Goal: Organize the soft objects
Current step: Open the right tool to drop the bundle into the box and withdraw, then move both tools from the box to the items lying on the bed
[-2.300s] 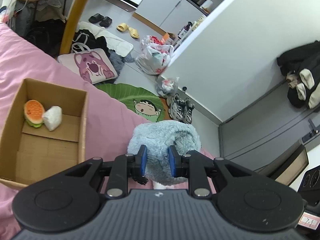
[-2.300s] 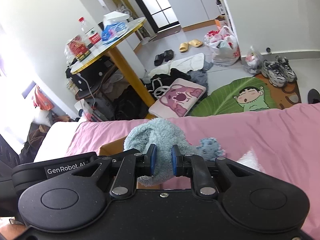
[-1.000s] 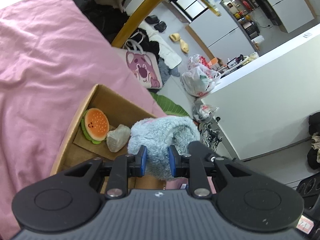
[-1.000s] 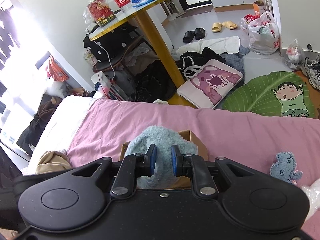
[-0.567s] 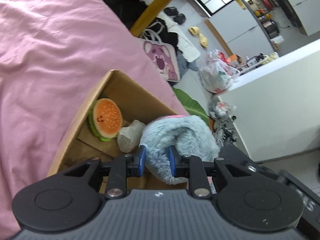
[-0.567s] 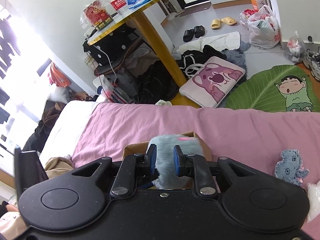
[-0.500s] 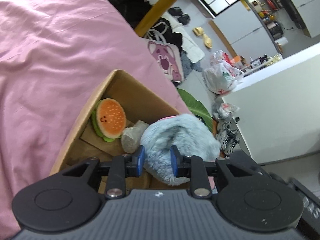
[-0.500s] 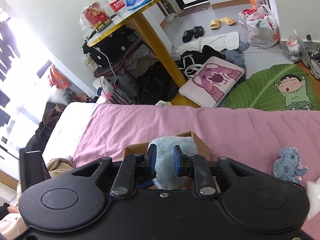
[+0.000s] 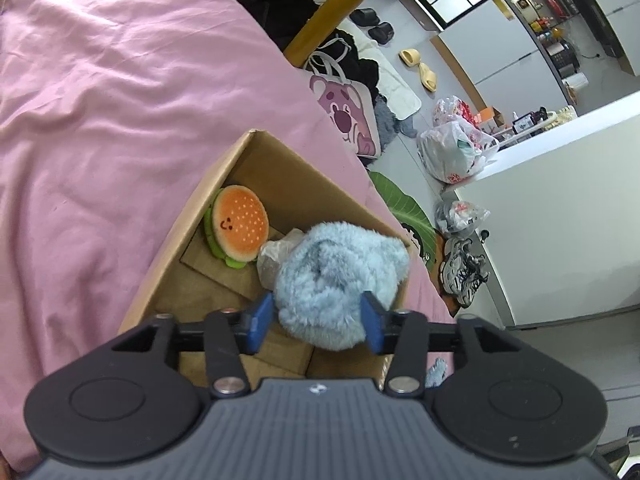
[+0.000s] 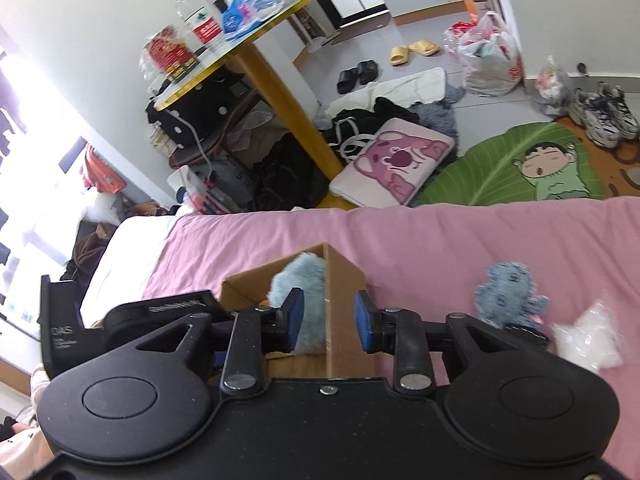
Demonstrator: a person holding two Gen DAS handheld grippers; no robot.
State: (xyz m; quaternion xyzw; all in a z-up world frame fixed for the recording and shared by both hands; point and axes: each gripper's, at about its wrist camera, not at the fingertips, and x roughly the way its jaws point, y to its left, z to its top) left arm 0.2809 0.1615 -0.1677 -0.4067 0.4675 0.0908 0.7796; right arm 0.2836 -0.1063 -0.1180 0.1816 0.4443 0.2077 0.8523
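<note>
Inside the cardboard box (image 9: 280, 168) on the pink bed (image 9: 100, 100): burger plush (image 9: 239, 226), a pale lump beside it, and the fluffy blue plush (image 9: 336, 276), just deposited by my judgement. Outside the box, on the bed to its right: small blue plush (image 10: 508, 294) and a white packet (image 10: 590, 338), both left to stow. Left gripper (image 9: 316, 322): jaws wide, flanking the fluffy plush, gripping nothing. Right gripper (image 10: 328, 316): jaws wide, empty, straddling the box's near corner.

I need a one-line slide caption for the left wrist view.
Open left gripper above fluffy light-blue plush toy lying in brown cardboard box beside burger-shaped plush.
</note>
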